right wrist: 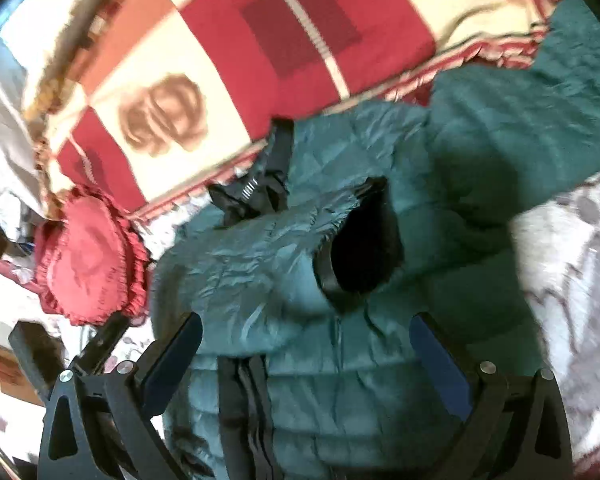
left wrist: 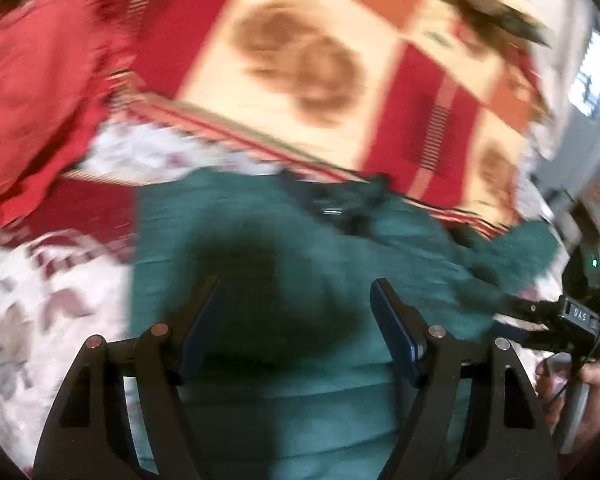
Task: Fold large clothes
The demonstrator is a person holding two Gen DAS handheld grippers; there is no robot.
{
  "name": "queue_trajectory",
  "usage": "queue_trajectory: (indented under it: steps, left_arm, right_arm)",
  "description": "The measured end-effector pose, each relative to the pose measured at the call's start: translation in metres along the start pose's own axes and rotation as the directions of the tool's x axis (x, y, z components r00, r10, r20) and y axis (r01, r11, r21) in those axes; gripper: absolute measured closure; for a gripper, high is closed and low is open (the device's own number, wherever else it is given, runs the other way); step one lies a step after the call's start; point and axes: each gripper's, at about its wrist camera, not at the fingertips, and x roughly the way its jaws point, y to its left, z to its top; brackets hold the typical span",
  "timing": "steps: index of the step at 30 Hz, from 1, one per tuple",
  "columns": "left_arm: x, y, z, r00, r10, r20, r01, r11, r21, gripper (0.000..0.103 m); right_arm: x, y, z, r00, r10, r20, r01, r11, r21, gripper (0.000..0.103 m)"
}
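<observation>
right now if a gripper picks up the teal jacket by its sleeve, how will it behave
The teal jacket would probably flop and drape: its sleeve lies crumpled, holding no shape. The shell looks shiny and crinkled, so it may slip between the pads. The puffy quilting suggests it is light for its bulk, and should squash in a grip.

Smeared by motion blur across the patterned blanket. Cut off by the bottom edge: green jacket. Barely seen at the right rim: a hand.
</observation>
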Motion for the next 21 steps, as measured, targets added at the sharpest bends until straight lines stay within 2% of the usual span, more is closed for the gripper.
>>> queue_trajectory:
  steps: [1, 2, 3, 4, 5, 6, 8, 11, 16, 18, 21]
  left_arm:
    - [-0.001, 0.013, -0.001, 1.000, 0.026, 0.003, -0.026, 0.999, -0.026, 0.028]
    - [-0.001, 0.022, -0.002, 0.999, 0.044, 0.002, -0.044, 0.998, -0.041, 0.028]
    - [-0.001, 0.031, -0.002, 0.998, 0.062, -0.001, -0.062, 0.996, -0.058, 0.028]
    - [0.000, 0.038, -0.003, 0.997, 0.071, -0.003, -0.072, 0.995, -0.073, 0.028]
    - [0.001, 0.045, -0.005, 0.997, 0.077, -0.003, -0.077, 0.993, -0.086, 0.028]
    - [0.002, 0.051, -0.005, 0.996, 0.085, -0.004, -0.085, 0.991, -0.104, 0.028]
    - [0.005, 0.057, -0.003, 0.996, 0.092, -0.008, -0.093, 0.986, -0.135, 0.028]
    - [0.008, 0.059, -0.001, 0.992, 0.123, 0.001, -0.121, 0.982, -0.146, 0.028]
    - [0.032, 0.056, -0.004, 0.984, 0.175, -0.032, -0.178, 0.974, -0.143, 0.028]
    - [0.044, 0.056, -0.010, 0.979, 0.197, -0.053, -0.202, 0.969, -0.142, 0.028]
    - [0.061, 0.058, -0.018, 0.976, 0.197, -0.093, -0.209, 0.967, -0.147, 0.028]
  right_arm:
    - [0.008, 0.001, 0.003, 1.000, -0.005, -0.026, 0.005, 1.000, 0.002, 0.002]
    - [0.017, 0.003, 0.006, 0.999, 0.000, -0.054, 0.000, 1.000, -0.009, 0.010]
    - [0.024, 0.008, 0.008, 0.997, 0.009, -0.076, -0.012, 0.999, -0.039, 0.033]
    - [0.028, 0.015, 0.010, 0.997, 0.004, -0.080, -0.010, 0.997, -0.082, 0.046]
    - [0.029, 0.020, 0.010, 0.998, -0.010, -0.064, 0.002, 0.993, -0.115, 0.062]
    - [0.026, 0.026, 0.011, 0.999, -0.025, -0.025, 0.021, 0.987, -0.158, 0.071]
    - [0.018, 0.039, 0.014, 0.998, -0.042, 0.040, 0.050, 0.972, -0.228, 0.080]
    - [0.005, 0.052, 0.021, 0.990, -0.070, 0.120, 0.104, 0.946, -0.306, 0.085]
    - [-0.005, 0.061, 0.031, 0.953, -0.156, 0.261, 0.251, 0.887, -0.387, 0.089]
    - [-0.002, 0.057, 0.035, 0.941, -0.178, 0.289, 0.285, 0.878, -0.386, 0.089]
    - [0.013, 0.043, 0.043, 0.932, -0.224, 0.285, 0.320, 0.879, -0.354, 0.089]
